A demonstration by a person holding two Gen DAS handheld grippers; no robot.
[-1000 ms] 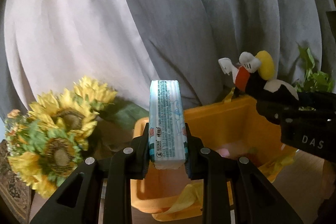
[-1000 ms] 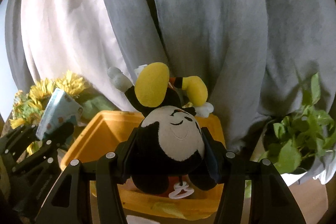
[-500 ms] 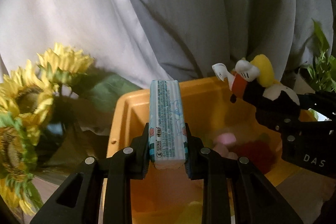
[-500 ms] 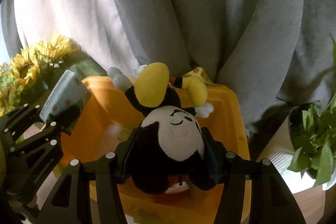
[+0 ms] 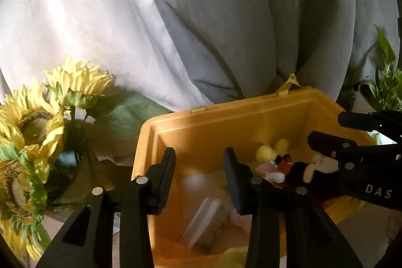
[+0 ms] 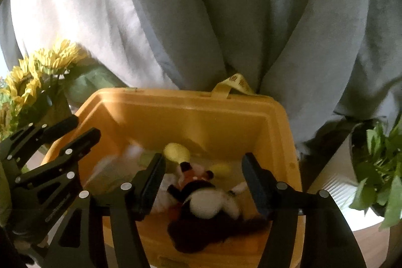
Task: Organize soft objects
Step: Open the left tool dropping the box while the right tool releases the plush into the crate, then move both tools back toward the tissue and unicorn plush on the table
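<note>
Spreading apart, the fingers of the left gripper (image 5: pixel 199 177) hold nothing; below and beyond their gap, a blurred tissue pack (image 5: pixel 204 224) lies loose inside the yellow bin (image 5: pixel 201 122). The right gripper (image 6: pixel 203 180) is likewise opening, its fingers clear of the plush mouse toy (image 6: pixel 208 207), which lies between and under them in the bin, its yellow feet pointing away. Other soft items lie beside the toy, too blurred to name. Left of the left fingers stand sunflowers (image 5: pixel 35 127); right of the right fingers is a green potted plant (image 6: pixel 379 175). Beyond the bin hang grey and white curtains (image 5: pixel 226 16).
</note>
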